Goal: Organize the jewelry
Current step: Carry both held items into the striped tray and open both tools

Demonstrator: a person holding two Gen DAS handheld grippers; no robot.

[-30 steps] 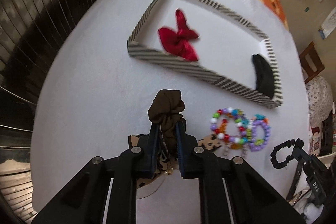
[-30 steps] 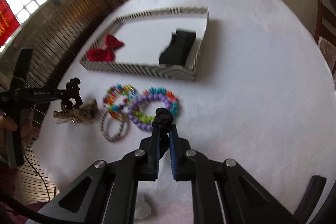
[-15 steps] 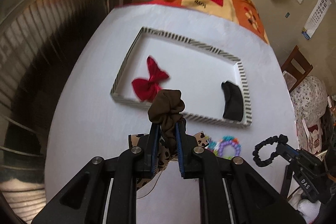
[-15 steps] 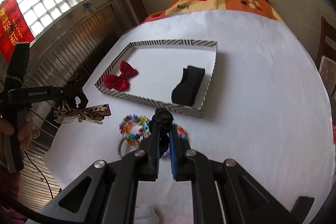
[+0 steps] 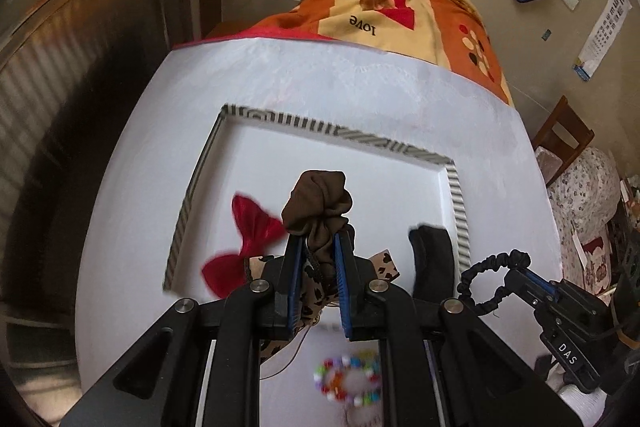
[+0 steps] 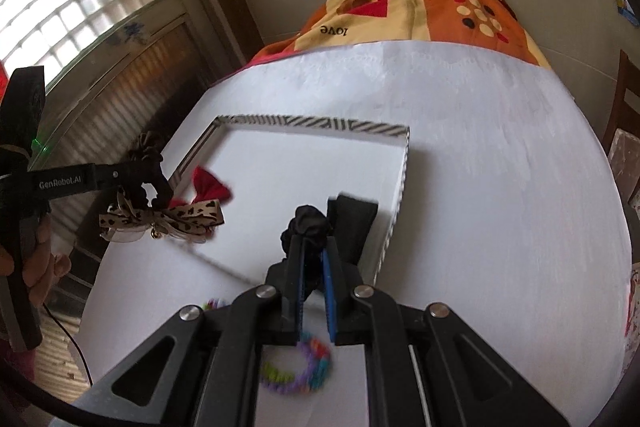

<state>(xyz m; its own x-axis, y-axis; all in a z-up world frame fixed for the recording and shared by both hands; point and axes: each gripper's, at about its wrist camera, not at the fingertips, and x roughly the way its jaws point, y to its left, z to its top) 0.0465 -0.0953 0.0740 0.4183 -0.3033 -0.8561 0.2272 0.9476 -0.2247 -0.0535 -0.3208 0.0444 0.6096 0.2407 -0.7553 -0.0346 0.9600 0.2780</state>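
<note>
The brown scrunchie [image 5: 318,211] sticks up out of the left claw [image 5: 316,267], its long axis running along the fingers and its bunched end pointing away from the camera toward the tray. A leopard-print bow [image 6: 172,217] hangs beneath it, lying crosswise with its tails spread to either side, above the near left corner of the tray.

The striped tray [image 5: 454,195] sits on the white counter [image 6: 500,187]. Inside it lie a red bow [image 5: 248,239] near the left wall and a folded black piece [image 6: 354,223] against the right wall.

The left claw is clamped narrowly on the brown scrunchie. The right claw [image 6: 312,267] is likewise nearly closed, pinching a black scrunchie [image 6: 306,227] that bunches upward beyond its tips, held over the tray's near right part. Two bead bracelets, one multicoloured [image 5: 348,383] and one mostly purple [image 6: 296,367], lie on the counter just outside the tray's near wall, blurred.
</note>
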